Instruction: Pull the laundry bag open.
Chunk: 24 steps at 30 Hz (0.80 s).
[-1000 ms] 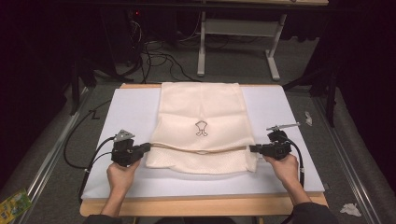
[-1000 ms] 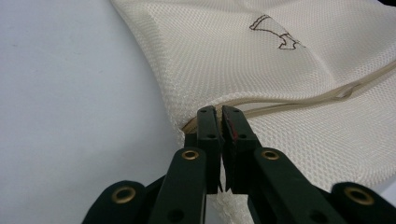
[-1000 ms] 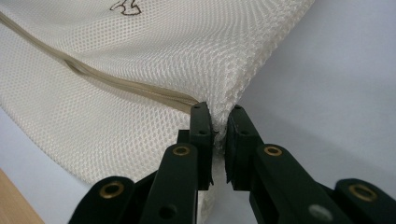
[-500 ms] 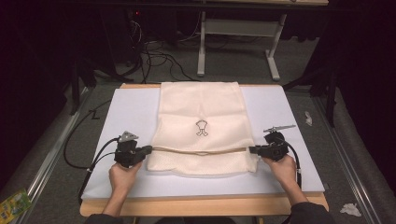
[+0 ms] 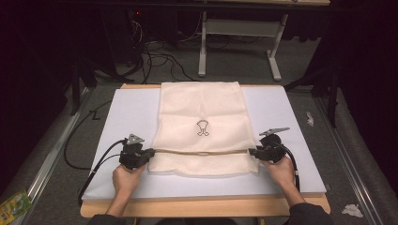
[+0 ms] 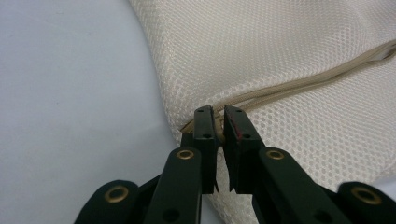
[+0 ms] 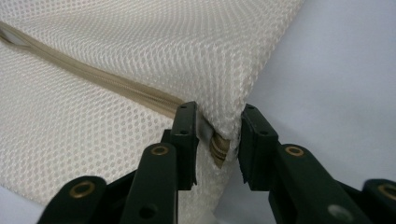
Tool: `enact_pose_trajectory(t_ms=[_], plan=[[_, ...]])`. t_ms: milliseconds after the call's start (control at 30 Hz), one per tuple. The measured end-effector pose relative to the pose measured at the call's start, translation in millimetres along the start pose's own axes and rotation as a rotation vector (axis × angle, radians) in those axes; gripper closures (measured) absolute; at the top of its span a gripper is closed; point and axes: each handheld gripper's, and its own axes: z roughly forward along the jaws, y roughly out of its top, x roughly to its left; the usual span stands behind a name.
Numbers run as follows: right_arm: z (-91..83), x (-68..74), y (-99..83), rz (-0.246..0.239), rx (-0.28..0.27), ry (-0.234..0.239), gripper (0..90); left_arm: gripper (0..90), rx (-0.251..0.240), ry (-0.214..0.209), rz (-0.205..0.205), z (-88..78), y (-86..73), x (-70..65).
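A cream mesh bag with a small black logo lies on the white board, its near part folded along a beige zipper. My left gripper is at the zipper's left end. In the left gripper view its jaws have just been opening a little but still pinch the bag at the zipper end. My right gripper is at the right end. Its jaws have just been opening and stand apart, with the corner of the bag loose between them.
The board rests on a wooden table. Behind it stand a metal table frame and cables on the floor. A yellow-green packet lies at the lower left, and crumpled paper at the lower right.
Both hands have stayed at the two ends of the zipper line. The fold has settled slightly toward the near edge of the board.
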Motion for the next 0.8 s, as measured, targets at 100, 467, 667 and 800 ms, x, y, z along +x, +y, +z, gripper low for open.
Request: enact_pose_trajectory(t_ms=[100, 467, 667, 800], plan=[[-0.4, 3.6, -0.3, -0.033, -0.018, -0.025, 69.2, 82.7, 0.001, -0.002, -0.001, 0.3, -0.1, -0.3], [-0.4, 8.9, 0.4, -0.063, -0.033, -0.023, 49.1, 65.6, -0.051, -0.021, 0.019, -3.9, 0.0, -1.0], [-4.6, 8.2, 1.0, -0.058, -0.066, -0.022, 43.9, 54.6, -0.075, -0.022, 0.022, -8.3, 0.1, -1.4], [-11.9, 8.1, 0.1, -0.059, -0.12, -0.02, 47.0, 51.6, -0.117, -0.032, 0.021, -16.4, 1.2, -0.8]])
